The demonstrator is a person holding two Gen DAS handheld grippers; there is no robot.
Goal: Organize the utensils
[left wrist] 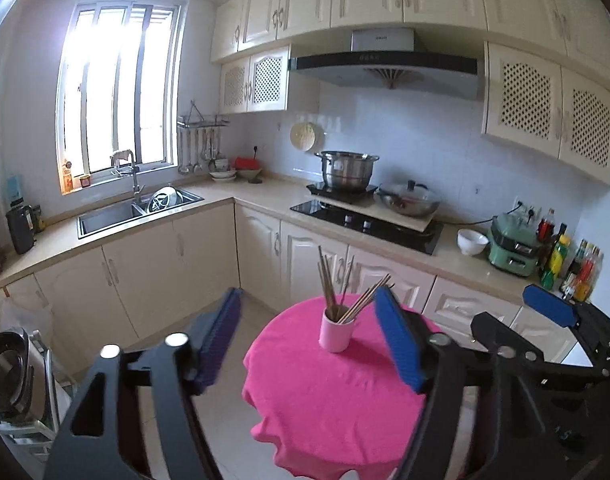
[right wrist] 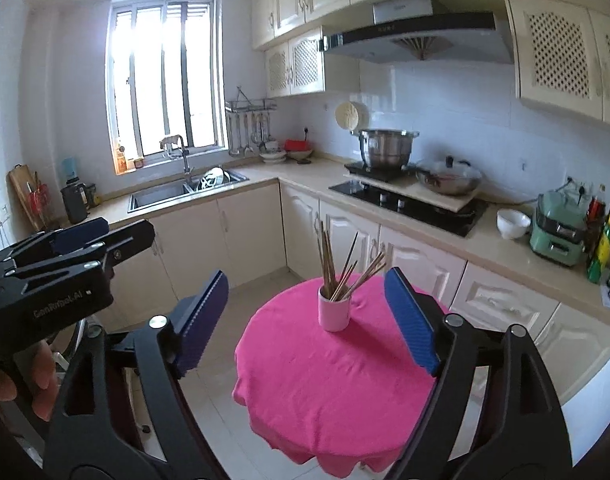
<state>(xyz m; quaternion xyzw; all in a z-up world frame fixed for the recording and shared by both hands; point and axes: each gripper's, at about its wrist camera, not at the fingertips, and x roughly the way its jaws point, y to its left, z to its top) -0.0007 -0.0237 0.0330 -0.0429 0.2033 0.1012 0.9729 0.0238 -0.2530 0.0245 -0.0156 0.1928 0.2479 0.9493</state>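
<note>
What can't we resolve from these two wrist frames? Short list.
- Pink cup interior: rim and chopsticks hide it in both views; exact chopstick count unclear where the sticks overlap.
- Table under the pink cloth: draped, legs hidden; near edge cut off behind the gripper bodies.
- Hanging utensils by the window: too small, backlit.
- Lidded pan: lid hides contents.
- Sink basin: wall hides the bottom.

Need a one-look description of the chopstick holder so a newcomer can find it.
Find the small round table under the bright pink cloth in the middle of the kitchen floor. Near its far edge stands a pale pink cup with wooden chopsticks fanning out of its top. It is the only item on the cloth.
</note>
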